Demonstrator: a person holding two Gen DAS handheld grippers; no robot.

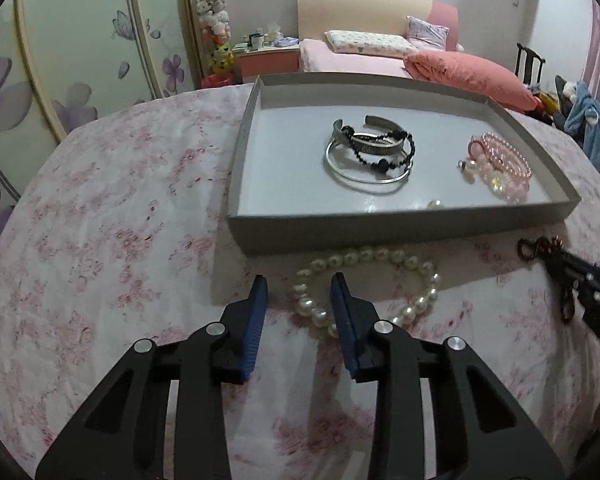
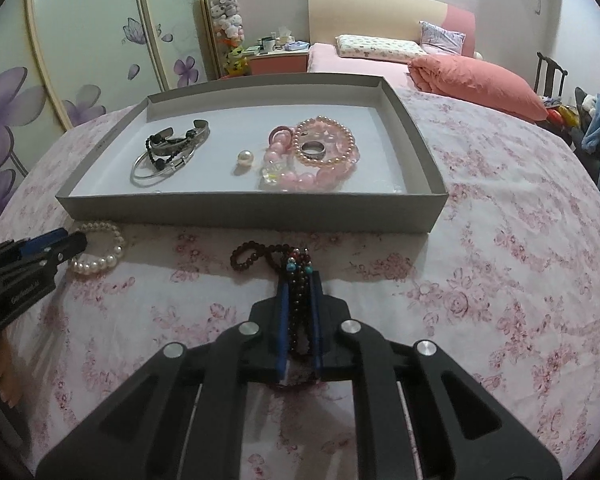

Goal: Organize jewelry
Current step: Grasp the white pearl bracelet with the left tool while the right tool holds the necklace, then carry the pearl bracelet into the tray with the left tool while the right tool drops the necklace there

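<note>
A white pearl bracelet (image 1: 380, 256) (image 2: 100, 264) lies on the floral cloth just in front of the grey tray (image 1: 400, 228) (image 2: 240, 212). My left gripper (image 1: 300, 284) (image 2: 74, 238) straddles the bracelet's left strand, and a gap shows between its blue pads and the pearls. My right gripper (image 2: 300, 276) (image 1: 556, 258) is shut on a dark red bead bracelet (image 2: 244, 256) (image 1: 532, 248), whose loop trails onto the cloth ahead of the fingers. In the tray lie silver bangles with a black bead bracelet (image 1: 368, 152) (image 2: 168, 152), pink bead bracelets (image 1: 504, 164) (image 2: 320, 156), a ring (image 2: 313, 148) and a loose pearl (image 2: 245, 158).
The table's pink floral cloth (image 1: 120, 240) spreads left and right of the tray. Beyond the table are a bed with a coral quilt (image 1: 472, 72), a flowered wardrobe (image 1: 60, 60) at the left and a dark chair (image 1: 530, 62) at the right.
</note>
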